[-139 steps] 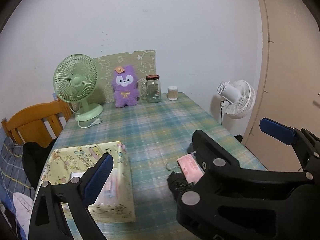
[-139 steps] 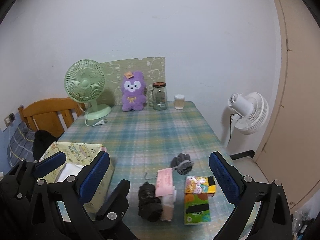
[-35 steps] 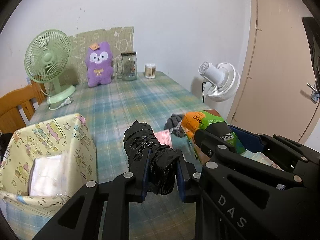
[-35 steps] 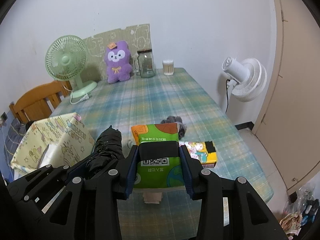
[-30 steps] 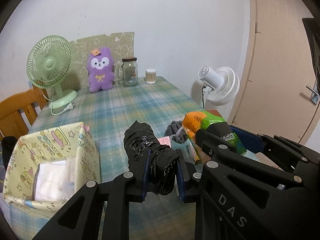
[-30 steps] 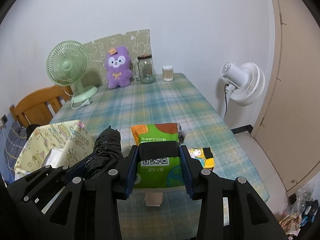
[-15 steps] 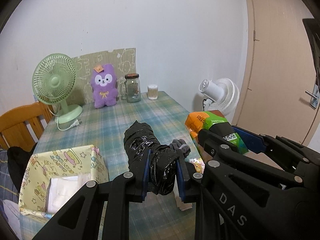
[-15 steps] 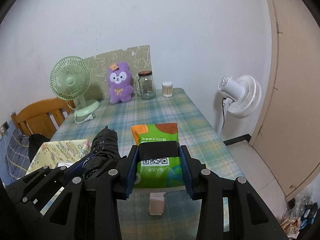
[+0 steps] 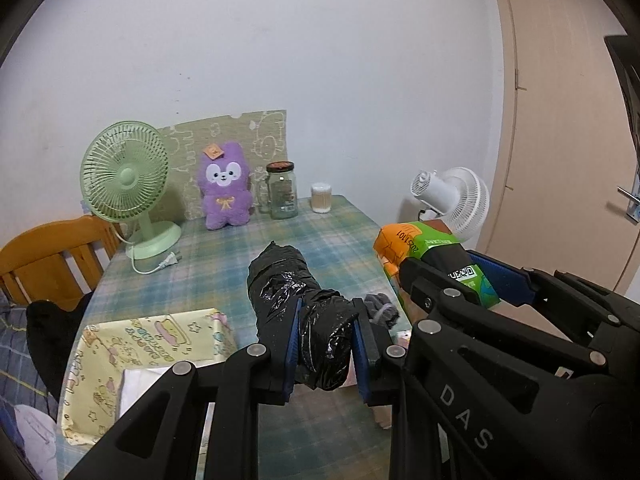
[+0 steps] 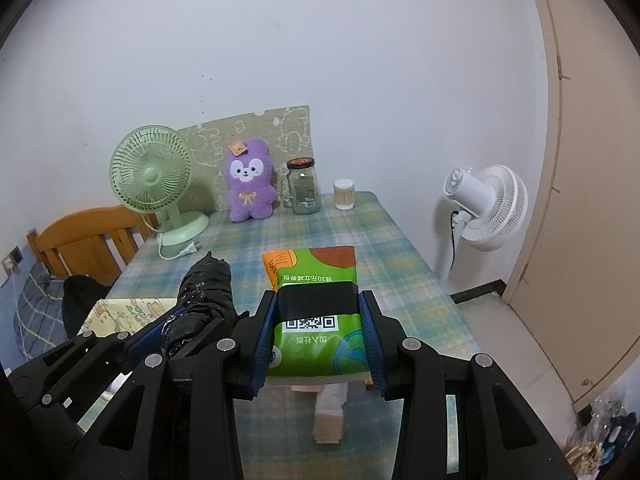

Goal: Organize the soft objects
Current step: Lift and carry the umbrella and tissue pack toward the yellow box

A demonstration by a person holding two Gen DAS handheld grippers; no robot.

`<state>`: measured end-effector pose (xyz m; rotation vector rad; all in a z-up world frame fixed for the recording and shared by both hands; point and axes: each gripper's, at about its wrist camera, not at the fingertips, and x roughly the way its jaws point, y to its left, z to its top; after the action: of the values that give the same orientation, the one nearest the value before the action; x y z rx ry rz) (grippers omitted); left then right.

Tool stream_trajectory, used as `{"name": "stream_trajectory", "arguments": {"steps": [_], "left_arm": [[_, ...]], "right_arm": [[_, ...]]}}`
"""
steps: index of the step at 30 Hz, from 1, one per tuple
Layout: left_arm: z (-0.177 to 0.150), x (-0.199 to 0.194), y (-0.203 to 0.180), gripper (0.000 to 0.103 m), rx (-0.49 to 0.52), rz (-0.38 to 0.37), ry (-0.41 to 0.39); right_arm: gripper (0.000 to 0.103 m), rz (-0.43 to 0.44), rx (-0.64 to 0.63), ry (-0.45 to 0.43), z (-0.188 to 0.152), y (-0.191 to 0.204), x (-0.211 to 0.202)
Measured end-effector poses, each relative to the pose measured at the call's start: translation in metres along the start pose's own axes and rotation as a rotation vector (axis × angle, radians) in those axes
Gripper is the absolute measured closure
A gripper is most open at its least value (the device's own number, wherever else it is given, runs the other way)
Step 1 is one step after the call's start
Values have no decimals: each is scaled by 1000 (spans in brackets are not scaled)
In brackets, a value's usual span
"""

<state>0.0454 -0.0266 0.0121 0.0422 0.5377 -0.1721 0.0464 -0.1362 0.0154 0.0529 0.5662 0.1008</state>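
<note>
Left gripper [image 9: 325, 344]: clamped on black plastic roll [image 9: 298, 308], both blue pads pressed into its near end; raised above the table [image 9: 224, 264].
Black plastic roll: crinkled, pointing forward, far end free in the air.
Right gripper [image 10: 318, 336]: clamped on green tissue pack [image 10: 316, 312] at its sides; raised above the table, just beside the left gripper.
Green tissue pack: QR code facing up, orange corner forward.
Yellow cartoon box [image 9: 132, 360]: open, near left edge of table, white packet inside.
Grey cloth bundle [image 9: 382, 310]: on table, between the two grippers in the left view.
Pink packet [image 10: 330, 410]: on table beneath the tissue pack.
Far end: green desk fan [image 9: 128, 184], purple plush [image 9: 226, 196], glass jar [image 9: 283, 190].
</note>
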Motion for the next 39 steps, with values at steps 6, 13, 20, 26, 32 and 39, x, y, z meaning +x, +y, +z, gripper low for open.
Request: {"name": "stream_trajectory", "arguments": {"steps": [6, 13, 20, 26, 32, 39], "left_arm": [[1, -1, 18, 81, -13, 21, -1], [-1, -1, 41, 81, -25, 47, 1], [-6, 1, 66, 81, -50, 80, 15], [-12, 1, 88, 80, -62, 110, 30], [-23, 3, 106, 80, -73, 135, 57], [-38, 8, 128, 80, -86, 174, 97]], "right_arm": [[59, 20, -4, -3, 3, 17, 5], [59, 46, -20, 5, 5, 41, 15], [59, 81, -42, 24, 3, 66, 28], [59, 116, -62, 39, -1, 90, 36], [59, 144, -87, 66, -7, 109, 46], [59, 187, -109, 117, -18, 132, 64]]}}
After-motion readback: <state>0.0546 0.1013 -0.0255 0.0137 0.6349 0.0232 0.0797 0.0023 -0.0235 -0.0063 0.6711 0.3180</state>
